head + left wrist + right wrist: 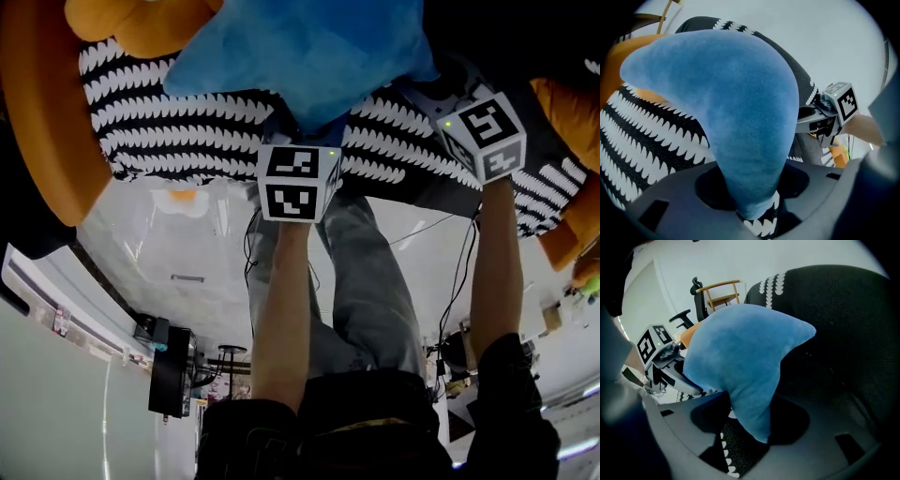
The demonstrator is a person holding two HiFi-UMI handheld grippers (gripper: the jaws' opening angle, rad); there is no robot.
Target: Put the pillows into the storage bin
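A blue plush pillow [300, 56] lies on top of a black-and-white patterned pillow [169, 122]. My left gripper [305, 141] is at the blue pillow's near corner. In the left gripper view that corner [726, 103] narrows down into the jaws, and my left gripper [754, 206] is shut on it. My right gripper [445, 98] is at the pillow's right corner. In the right gripper view the pillow's tip [740, 352] runs into the gap and my right gripper [757, 432] pinches it, with patterned fabric [726, 446] beside it. Each gripper view shows the other gripper: right [829, 115], left [661, 352].
Orange cushions [37, 112] [562, 112] flank the patterned pillow on both sides. The person's jeans [375, 281] and white floor show below. A wooden chair [722, 291] and a black office chair [696, 301] stand behind. A black device [169, 370] sits low left.
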